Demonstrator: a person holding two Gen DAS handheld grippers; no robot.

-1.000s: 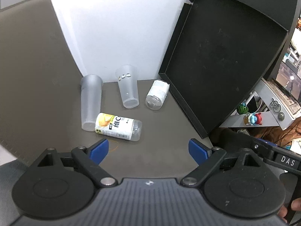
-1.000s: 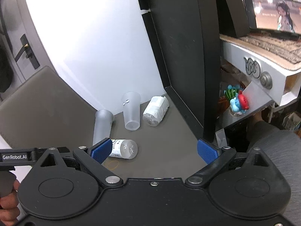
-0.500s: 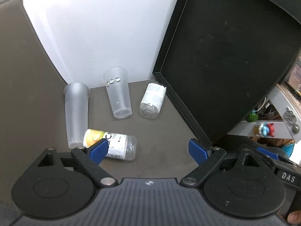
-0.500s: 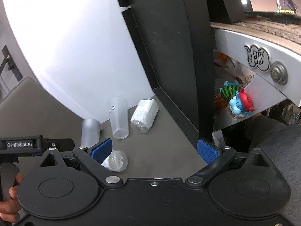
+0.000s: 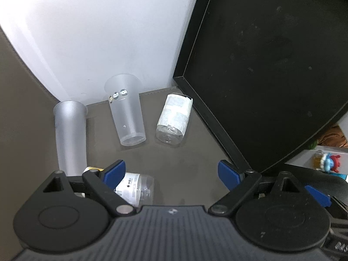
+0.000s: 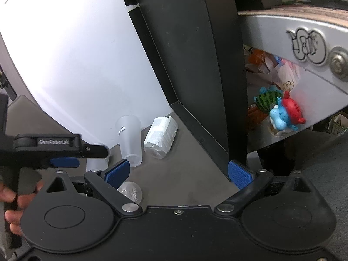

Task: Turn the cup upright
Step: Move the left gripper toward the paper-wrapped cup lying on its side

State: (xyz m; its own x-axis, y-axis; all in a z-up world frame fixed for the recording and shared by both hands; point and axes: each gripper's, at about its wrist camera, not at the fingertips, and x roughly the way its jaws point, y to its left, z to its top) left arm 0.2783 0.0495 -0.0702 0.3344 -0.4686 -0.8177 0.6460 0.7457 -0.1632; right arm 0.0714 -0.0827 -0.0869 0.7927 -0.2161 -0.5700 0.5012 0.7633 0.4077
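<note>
Two frosted clear cups lie on their sides on the dark brown table. One cup (image 5: 127,111) with small stickers near its rim lies at the back by the white wall, base toward me; it also shows in the right wrist view (image 6: 129,139). The taller cup (image 5: 70,137) lies to its left. My left gripper (image 5: 171,173) is open and empty, short of both cups. My right gripper (image 6: 178,173) is open and empty, further back; the left gripper's body (image 6: 54,150) hides most of the tall cup there.
A bottle with a white label (image 5: 174,117) lies right of the sticker cup. A yellow-labelled bottle (image 5: 134,189) lies under my left finger. A black tray (image 5: 261,65) leans upright on the right. Toy figures (image 6: 282,111) sit beyond the table's right edge.
Both grippers have moved forward and lower toward the cups, which now look larger. The yellow-labelled bottle has slipped partly under the left finger. Jaws stayed open.
</note>
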